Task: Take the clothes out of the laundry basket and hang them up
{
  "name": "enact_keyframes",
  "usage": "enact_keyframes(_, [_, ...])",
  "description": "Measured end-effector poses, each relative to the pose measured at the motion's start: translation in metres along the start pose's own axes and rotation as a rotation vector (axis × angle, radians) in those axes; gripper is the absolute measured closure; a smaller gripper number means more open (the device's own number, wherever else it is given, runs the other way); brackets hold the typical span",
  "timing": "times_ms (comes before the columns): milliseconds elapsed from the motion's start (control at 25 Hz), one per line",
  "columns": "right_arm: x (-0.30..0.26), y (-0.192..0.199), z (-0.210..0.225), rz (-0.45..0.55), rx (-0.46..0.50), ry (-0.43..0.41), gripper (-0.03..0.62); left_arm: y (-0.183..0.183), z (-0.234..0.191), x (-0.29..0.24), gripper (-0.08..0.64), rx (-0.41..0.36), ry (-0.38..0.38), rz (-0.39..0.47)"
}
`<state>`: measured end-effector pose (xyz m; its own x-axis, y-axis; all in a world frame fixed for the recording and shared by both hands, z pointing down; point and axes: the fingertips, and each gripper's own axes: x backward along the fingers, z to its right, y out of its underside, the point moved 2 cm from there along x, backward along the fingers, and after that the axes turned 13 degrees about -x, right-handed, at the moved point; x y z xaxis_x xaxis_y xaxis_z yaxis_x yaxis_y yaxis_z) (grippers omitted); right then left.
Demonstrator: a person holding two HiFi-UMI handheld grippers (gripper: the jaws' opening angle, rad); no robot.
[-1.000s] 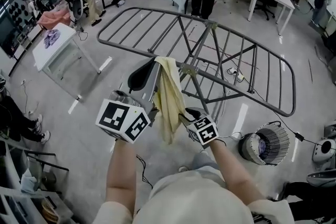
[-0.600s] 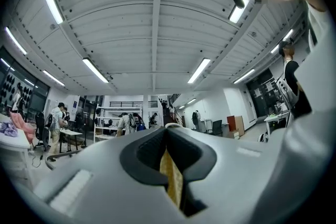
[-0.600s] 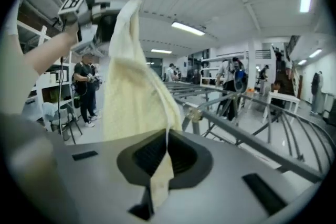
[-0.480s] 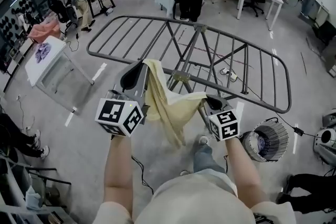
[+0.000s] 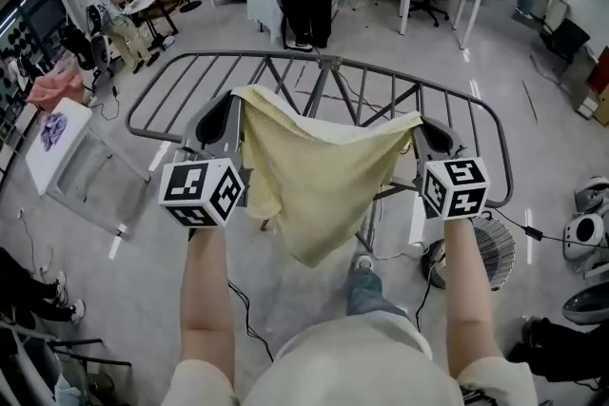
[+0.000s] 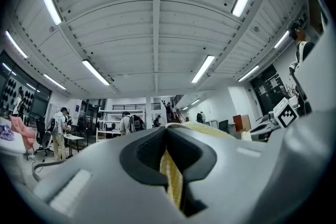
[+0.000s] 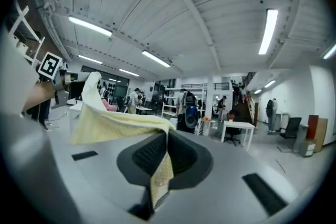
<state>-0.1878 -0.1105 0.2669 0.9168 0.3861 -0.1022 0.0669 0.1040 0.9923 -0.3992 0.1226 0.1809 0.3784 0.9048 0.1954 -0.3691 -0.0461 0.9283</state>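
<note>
the fingers of the left gripper [image 5: 221, 121] are clenching one top corner of the pale yellow cloth [image 5: 319, 171], and the fingers of the right gripper [image 5: 433, 136] are pinching the other corner. the cloth is hanging spread between them, just above the near side of the grey drying rack [image 5: 328, 64]. it is already out of the basket, so draping it over a rail is looking like the step left. no brand or writing is reading clearly; the gripper cubes are showing only black-and-white square markers.
</note>
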Motion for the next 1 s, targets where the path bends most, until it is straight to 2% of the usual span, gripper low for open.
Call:
enact_keyframes(280, [-0.028,-0.062,0.074,0.052,0.056,0.144,0.586,-0.002,0.000,-0.092,0.543,-0.036,0.011,0.007])
enact_keyframes(520, [-0.063,-0.094,0.127,0.030,0.090,0.207,0.586,0.006,0.007,-0.177,0.543,-0.019,0.024,-0.007])
enact_keyframes(760, [-0.113,-0.106,0.187,-0.006,0.118,0.245,0.586,0.029,0.020,-0.255,0.543,-0.011,0.035,-0.034])
enact_keyframes(1000, [-0.163,-0.095,0.245,-0.041,0.095,0.250,0.586,0.064,0.036,-0.326,0.543,-0.009,0.040,-0.077])
